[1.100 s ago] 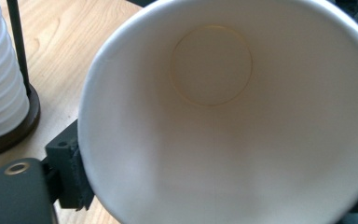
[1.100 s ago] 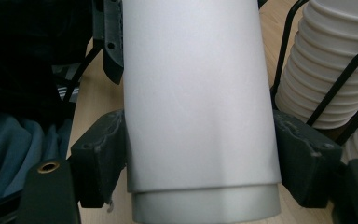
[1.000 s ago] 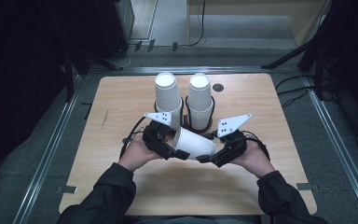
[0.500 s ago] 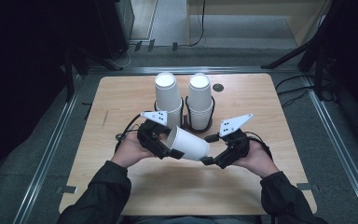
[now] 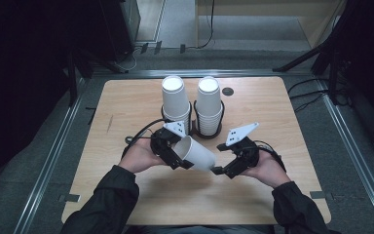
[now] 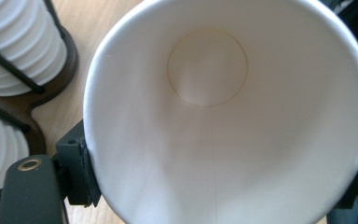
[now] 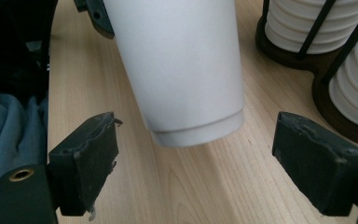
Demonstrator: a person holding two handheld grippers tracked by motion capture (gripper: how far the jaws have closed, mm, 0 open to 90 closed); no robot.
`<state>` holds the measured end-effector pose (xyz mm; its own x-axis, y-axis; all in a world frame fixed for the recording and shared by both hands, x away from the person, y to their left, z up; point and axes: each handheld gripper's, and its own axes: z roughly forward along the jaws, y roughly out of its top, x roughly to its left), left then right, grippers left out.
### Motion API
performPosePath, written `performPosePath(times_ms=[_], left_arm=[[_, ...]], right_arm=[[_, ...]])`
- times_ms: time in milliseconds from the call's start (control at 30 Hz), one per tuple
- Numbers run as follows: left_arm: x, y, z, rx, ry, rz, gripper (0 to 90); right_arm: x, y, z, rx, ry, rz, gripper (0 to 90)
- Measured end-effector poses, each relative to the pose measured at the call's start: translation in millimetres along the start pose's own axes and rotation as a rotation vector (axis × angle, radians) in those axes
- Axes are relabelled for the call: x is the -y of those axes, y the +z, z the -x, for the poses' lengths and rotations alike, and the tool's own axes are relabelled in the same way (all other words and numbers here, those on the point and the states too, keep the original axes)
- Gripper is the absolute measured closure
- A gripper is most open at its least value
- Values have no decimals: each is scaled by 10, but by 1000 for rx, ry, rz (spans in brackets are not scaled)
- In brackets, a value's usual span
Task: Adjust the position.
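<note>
So your left hand-held gripper is pinching the white paper cup at its rim, holding it sideways just above the bench, base pointing at your right hand-held gripper. That one is spread wide, pads either side of the cup's base but apart from it. The left gripper view looks straight into the cup: empty. Behind, the dark rack holds two stacks of cups.
</note>
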<state>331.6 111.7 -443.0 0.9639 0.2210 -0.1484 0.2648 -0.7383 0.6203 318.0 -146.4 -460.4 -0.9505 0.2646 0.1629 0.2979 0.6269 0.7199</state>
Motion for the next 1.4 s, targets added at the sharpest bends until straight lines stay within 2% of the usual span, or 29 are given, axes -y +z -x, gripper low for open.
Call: performPosePath(times_ms=[133, 433, 700, 833, 900, 1067, 1233, 1300, 1333, 1400], left_arm=[[-45, 90, 29, -9, 31, -40, 152], [-155, 180, 99, -1, 67, -72, 152], [-177, 214, 137, 1, 82, -84, 146], [-169, 220, 126, 13, 66, -94, 133], [-166, 223, 108, 39, 44, -106, 126], [-143, 218, 88, 58, 30, -88, 107], [-132, 221, 71, 66, 17, -81, 85], [-121, 225, 42, 103, -1, -76, 63], [-115, 227, 37, 102, -11, -76, 29], [-101, 228, 31, 93, -10, -80, 18]], right_arm=[[18, 43, -20, 8, -2, -26, 147], [30, 174, -45, 3, -19, -68, 150], [-11, 337, -117, 2, -85, -98, 191], [-32, 382, -139, 13, -94, -101, 224], [-27, 386, -134, -7, -95, -105, 231], [-26, 374, -127, -30, -89, -100, 234], [-30, 354, -126, -30, -91, -95, 233], [-28, 348, -119, -31, -89, -93, 232], [-27, 345, -114, -34, -87, -93, 232], [-21, 337, -112, -33, -82, -96, 232]])
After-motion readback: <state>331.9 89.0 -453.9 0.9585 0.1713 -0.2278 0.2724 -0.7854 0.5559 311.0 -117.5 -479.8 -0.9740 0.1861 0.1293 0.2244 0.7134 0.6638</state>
